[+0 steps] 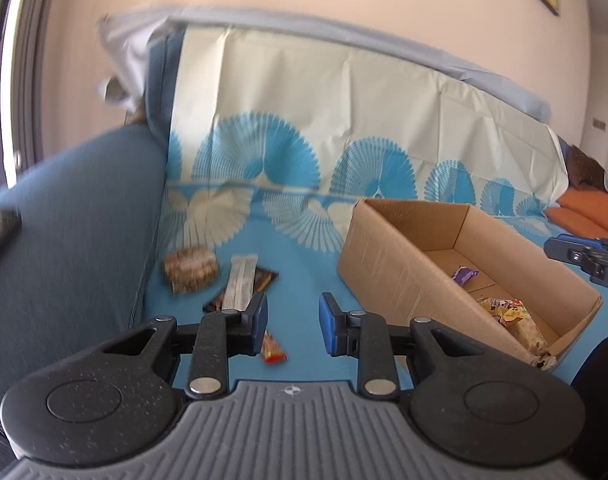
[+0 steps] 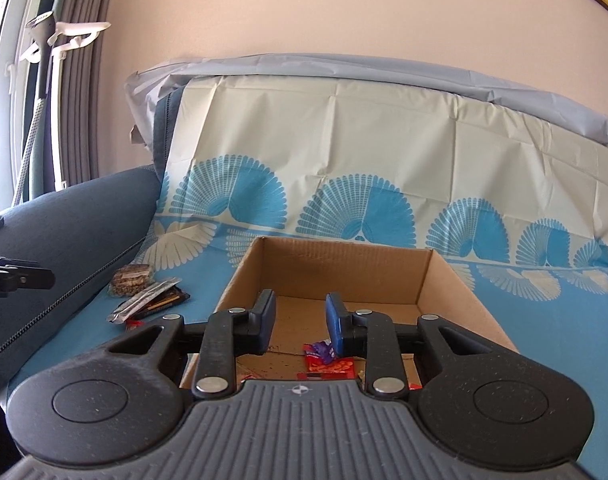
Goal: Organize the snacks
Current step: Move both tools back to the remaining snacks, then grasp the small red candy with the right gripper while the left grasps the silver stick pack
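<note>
An open cardboard box [image 1: 384, 264] [image 2: 344, 272] sits on the blue patterned cloth. Inside lie a purple wrapper [image 1: 464, 275] [image 2: 324, 348], a yellow packet [image 1: 508, 312] and a red packet [image 2: 328, 366]. Left of the box lie a brown oat snack [image 1: 189, 268] [image 2: 131, 278], a silver bar [image 1: 239, 284] [image 2: 147, 298] on a dark packet [image 1: 263, 278], and a small red-yellow candy [image 1: 273, 350]. My left gripper [image 1: 293, 320] hovers open just right of those loose snacks, holding nothing. My right gripper [image 2: 299, 316] stands open and empty above the box's near end.
A dark blue sofa armrest [image 1: 63, 220] [image 2: 63, 232] borders the cloth on the left. The cloth-draped backrest [image 2: 344, 140] rises behind the box. Orange cushions [image 1: 584, 208] lie at the far right. A curtain and a stand [image 2: 43, 80] are by the window on the left.
</note>
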Available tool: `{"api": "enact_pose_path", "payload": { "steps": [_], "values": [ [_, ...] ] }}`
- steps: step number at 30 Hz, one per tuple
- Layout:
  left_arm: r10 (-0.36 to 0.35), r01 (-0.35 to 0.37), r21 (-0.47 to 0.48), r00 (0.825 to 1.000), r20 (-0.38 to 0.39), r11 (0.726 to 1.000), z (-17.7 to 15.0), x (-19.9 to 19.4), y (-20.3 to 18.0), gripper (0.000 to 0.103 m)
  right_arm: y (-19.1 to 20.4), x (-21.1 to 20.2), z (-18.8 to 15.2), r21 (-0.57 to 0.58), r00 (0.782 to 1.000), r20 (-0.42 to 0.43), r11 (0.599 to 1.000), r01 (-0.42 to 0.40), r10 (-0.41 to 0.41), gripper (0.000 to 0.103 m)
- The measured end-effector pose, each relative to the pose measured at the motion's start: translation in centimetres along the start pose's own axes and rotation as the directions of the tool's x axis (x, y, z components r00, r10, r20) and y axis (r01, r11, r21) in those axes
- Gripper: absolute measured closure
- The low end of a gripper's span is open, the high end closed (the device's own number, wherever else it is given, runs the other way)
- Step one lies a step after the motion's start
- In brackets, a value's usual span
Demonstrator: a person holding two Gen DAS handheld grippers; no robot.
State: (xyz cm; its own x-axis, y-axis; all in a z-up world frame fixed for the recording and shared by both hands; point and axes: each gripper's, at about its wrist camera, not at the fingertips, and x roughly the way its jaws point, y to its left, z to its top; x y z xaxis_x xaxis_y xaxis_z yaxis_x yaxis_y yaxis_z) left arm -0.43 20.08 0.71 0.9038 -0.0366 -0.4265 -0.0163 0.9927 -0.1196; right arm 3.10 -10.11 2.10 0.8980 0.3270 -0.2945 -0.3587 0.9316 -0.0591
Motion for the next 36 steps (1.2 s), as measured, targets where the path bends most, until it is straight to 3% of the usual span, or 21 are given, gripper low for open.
{"api": "enact_pose_path", "payload": {
  "steps": [5, 13, 21, 31, 36],
  "values": [
    [0.005, -0.001, -0.158, 1.0, 0.023, 0.987, -0.1, 0.5, 2.6, 0.072, 2.8, 0.0, 0.1, -0.1, 0.998, 0.05, 0.994, -0.035, 0.04, 0.074],
    [0.007, 0.0, -0.227, 1.0, 0.028, 0.974, 0.2, 0.8, 3.9, 0.072, 7.7, 1.3, 0.1, -0.099, 0.986, 0.083, 0.986, -0.133, 0.142, 0.074],
    [-0.002, -0.001, -0.306, 1.0, -0.011, 0.952, 0.1, 1.6, 5.3, 0.072, 14.3, 3.7, -2.1, -0.2, 0.958, 0.019, 0.94, -0.275, 0.285, 0.074],
    [0.006, -0.027, -0.327, 0.998, -0.064, 0.945, 0.1, 3.5, 5.8, 0.072, 15.7, 11.1, -4.5, -0.077, 0.959, -0.104, 0.959, -0.274, 0.265, 0.073],
    [0.025, -0.054, -0.325, 0.995, -0.093, 0.944, 0.3, 5.1, 5.9, 0.072, 15.9, 15.0, -4.7, 0.018, 0.955, -0.131, 0.964, -0.266, 0.266, 0.065]
  ]
}}
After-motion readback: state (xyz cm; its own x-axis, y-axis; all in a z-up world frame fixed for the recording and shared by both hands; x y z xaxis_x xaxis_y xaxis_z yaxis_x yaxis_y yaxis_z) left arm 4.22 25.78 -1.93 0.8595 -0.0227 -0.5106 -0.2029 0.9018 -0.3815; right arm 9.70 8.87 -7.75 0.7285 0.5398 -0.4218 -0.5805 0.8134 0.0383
